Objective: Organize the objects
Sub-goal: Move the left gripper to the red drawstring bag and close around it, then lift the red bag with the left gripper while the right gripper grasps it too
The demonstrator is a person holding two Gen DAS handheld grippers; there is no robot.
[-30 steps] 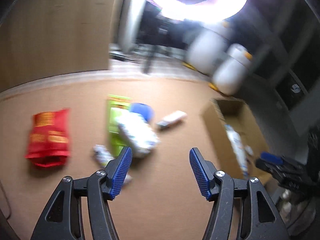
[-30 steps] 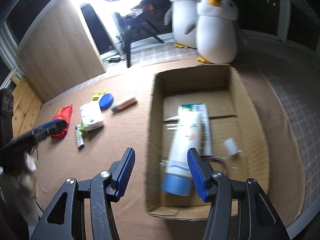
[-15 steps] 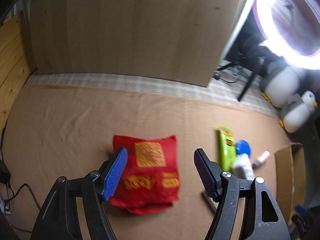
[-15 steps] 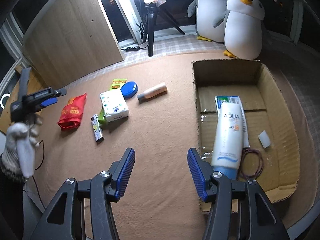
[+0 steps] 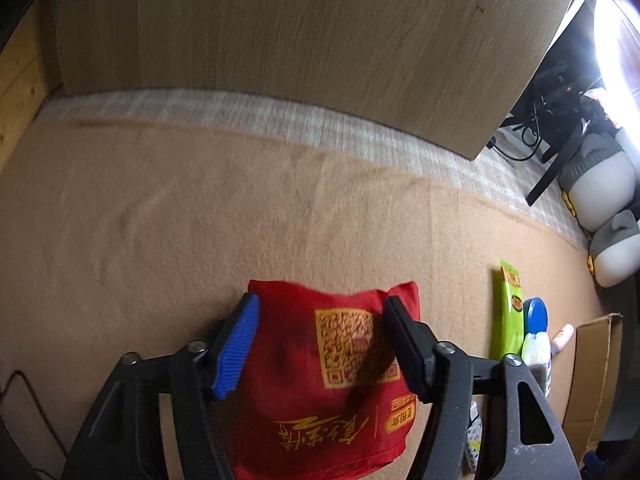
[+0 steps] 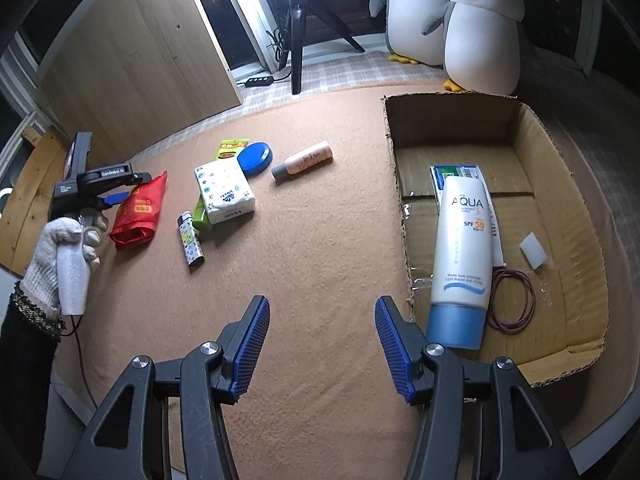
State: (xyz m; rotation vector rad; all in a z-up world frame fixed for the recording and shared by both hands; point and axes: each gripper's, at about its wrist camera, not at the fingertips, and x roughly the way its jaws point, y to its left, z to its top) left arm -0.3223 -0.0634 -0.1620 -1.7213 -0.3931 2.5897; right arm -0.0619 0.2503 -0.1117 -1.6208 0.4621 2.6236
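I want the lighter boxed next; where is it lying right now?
In the right wrist view the lighter lies left of centre on the tan mat, just in front of the white tissue pack and right of the red pouch.

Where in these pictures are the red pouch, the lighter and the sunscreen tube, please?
red pouch point(image 5: 332, 380): left wrist view, its printed front.
lighter point(image 6: 191, 241): right wrist view, middle of its patterned body.
sunscreen tube point(image 6: 462, 248): right wrist view, its white body.
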